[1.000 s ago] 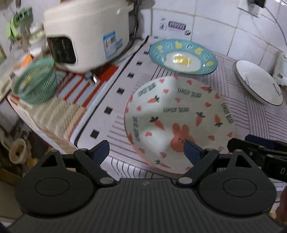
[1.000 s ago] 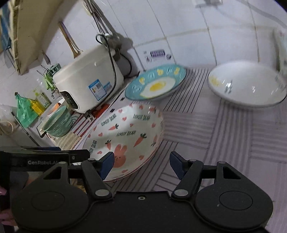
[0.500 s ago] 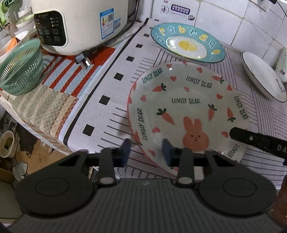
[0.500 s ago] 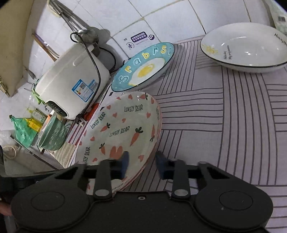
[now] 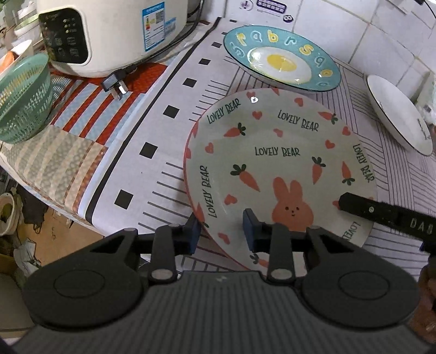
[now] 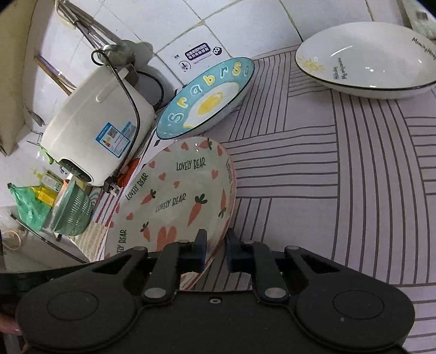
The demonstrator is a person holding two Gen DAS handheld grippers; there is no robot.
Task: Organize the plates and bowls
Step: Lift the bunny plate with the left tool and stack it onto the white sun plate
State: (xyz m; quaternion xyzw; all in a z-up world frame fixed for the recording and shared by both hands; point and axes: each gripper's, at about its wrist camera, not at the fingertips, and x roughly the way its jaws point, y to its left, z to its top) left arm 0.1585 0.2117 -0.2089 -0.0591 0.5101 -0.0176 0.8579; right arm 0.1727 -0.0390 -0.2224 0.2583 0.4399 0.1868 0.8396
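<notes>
Ceramic carrot plate [image 5: 278,163] sitting near counter [image 6: 340,190] edge, tilted w/ its right side lifted. Left tongs [image 5: 220,231] straddling near rim, fingers narrowed, looking clenched on it. Right tongs [image 6: 215,246] pinching plate's right rim, clenched on it. Egg plate [image 5: 280,58] lying just behind, white bowl [image 6: 365,57] well apart at back right. Rice cooker [image 5: 109,32], green basket [image 5: 23,98] sitting to left.

A home kitchen. A white rice cooker [image 5: 109,35] stands against the white-tiled wall [image 6: 245,24], beside a green strainer basket [image 5: 23,98]. Patterned plates sit on the cloth-covered tabletop [image 6: 340,177], utensils hanging above.
</notes>
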